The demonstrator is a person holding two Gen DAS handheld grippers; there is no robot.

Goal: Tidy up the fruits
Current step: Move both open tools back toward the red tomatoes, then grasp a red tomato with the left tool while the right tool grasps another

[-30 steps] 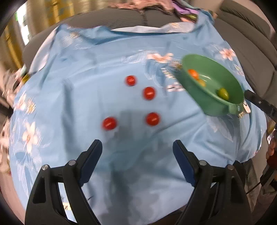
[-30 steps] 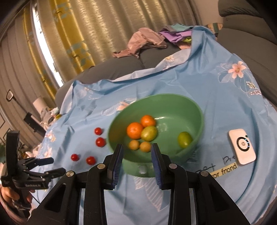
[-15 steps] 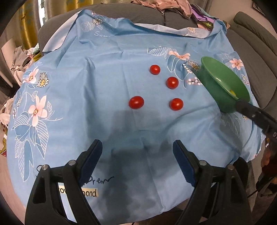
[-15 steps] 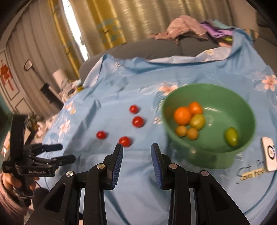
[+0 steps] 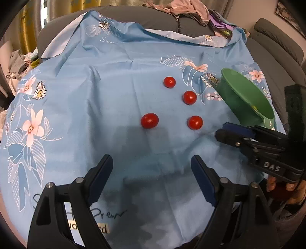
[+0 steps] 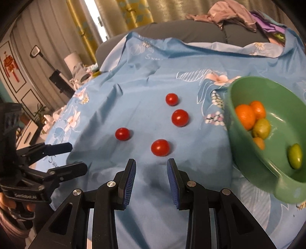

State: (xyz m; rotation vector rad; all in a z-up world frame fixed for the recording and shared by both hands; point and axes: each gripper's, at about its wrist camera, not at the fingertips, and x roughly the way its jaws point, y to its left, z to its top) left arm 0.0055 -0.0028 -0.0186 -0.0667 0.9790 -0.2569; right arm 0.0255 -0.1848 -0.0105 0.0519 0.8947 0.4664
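Several red cherry tomatoes lie on the blue flowered cloth; the nearest tomato sits just ahead of my right gripper, which is open and empty. That tomato shows in the left wrist view too, with another tomato to its left. A green bowl at the right holds oranges and green fruits. It also shows in the left wrist view. My left gripper is open wide and empty, short of the tomatoes.
The cloth covers a round table with a grey sofa behind it. Clothes are piled on the sofa back. A cluttered side table and curtains stand at the left.
My right gripper has swung left from the bowl and come close to the nearest tomato. My left gripper has drawn in a little toward the tomatoes. Both stay open.
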